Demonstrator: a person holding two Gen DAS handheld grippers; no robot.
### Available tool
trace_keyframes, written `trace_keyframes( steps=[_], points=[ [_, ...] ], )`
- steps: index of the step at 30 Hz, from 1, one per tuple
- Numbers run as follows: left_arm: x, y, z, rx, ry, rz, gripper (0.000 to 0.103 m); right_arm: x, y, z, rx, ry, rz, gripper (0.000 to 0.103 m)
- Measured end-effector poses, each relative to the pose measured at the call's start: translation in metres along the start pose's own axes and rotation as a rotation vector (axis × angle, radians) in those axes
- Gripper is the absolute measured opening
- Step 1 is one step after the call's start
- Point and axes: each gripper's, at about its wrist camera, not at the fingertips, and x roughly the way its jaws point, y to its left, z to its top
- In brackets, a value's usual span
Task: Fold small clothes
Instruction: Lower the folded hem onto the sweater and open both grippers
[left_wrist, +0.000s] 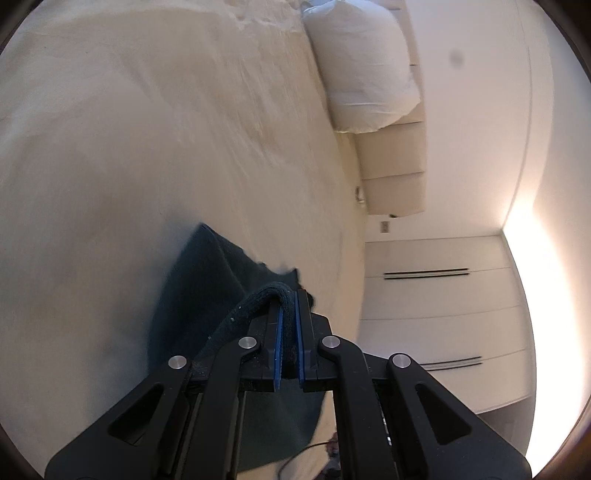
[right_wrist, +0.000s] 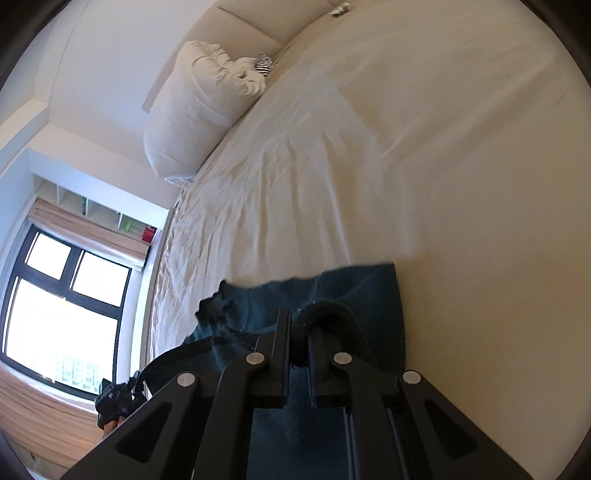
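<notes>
A dark teal garment (left_wrist: 207, 280) hangs over the cream bed (left_wrist: 147, 147). My left gripper (left_wrist: 290, 295) is shut on its thick rolled hem, which loops out to the left of the blue pads. In the right wrist view the same garment (right_wrist: 362, 291) spreads below and ahead of my right gripper (right_wrist: 299, 321), which is shut on a bunched part of the hem. The cloth stretches leftward from there, its far edge ragged. The lower part of the garment is hidden behind both grippers.
A white pillow (left_wrist: 362, 66) leans on the padded headboard (left_wrist: 395, 158), and a striped item (right_wrist: 266, 64) lies beside the pillow (right_wrist: 192, 110). White wardrobe doors (left_wrist: 443, 314) stand past the bed's edge. A window (right_wrist: 62, 306) is at the left. The bed sheet (right_wrist: 443, 166) is wrinkled.
</notes>
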Motion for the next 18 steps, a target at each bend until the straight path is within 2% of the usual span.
trace_keyframes(
  steps=[1, 3, 4, 6, 7, 9, 10, 14, 18],
  points=[
    [0.006, 0.005, 0.003, -0.002, 0.008, 0.03, 0.006, 0.005, -0.003, 0.002, 0.015, 0.005, -0.015, 0.014],
    [0.014, 0.021, 0.01, -0.032, 0.022, 0.066, 0.01, 0.013, -0.012, 0.005, 0.044, 0.014, -0.04, 0.036],
    [0.013, 0.031, 0.012, -0.065, 0.012, 0.054, 0.018, 0.016, -0.017, 0.006, 0.065, 0.007, -0.04, 0.04],
    [0.0, 0.041, 0.015, -0.093, -0.033, 0.03, 0.049, 0.013, -0.025, 0.006, 0.093, -0.023, -0.002, 0.047],
    [-0.012, 0.043, 0.016, -0.102, -0.075, 0.038, 0.074, 0.009, -0.027, 0.005, 0.091, -0.039, 0.011, 0.048],
    [-0.032, 0.039, 0.017, -0.068, -0.123, 0.045, 0.077, -0.001, -0.028, 0.005, 0.078, -0.077, -0.02, 0.059],
    [-0.038, 0.034, 0.018, -0.031, -0.127, 0.063, 0.078, -0.007, -0.029, 0.005, 0.081, -0.107, -0.041, 0.06],
    [-0.052, 0.007, -0.002, 0.156, -0.125, 0.13, 0.078, -0.036, -0.029, 0.003, 0.08, -0.18, -0.028, 0.061],
    [-0.035, -0.007, -0.029, 0.301, -0.084, 0.256, 0.078, -0.055, -0.008, -0.021, -0.063, -0.164, -0.106, 0.061]
  ],
)
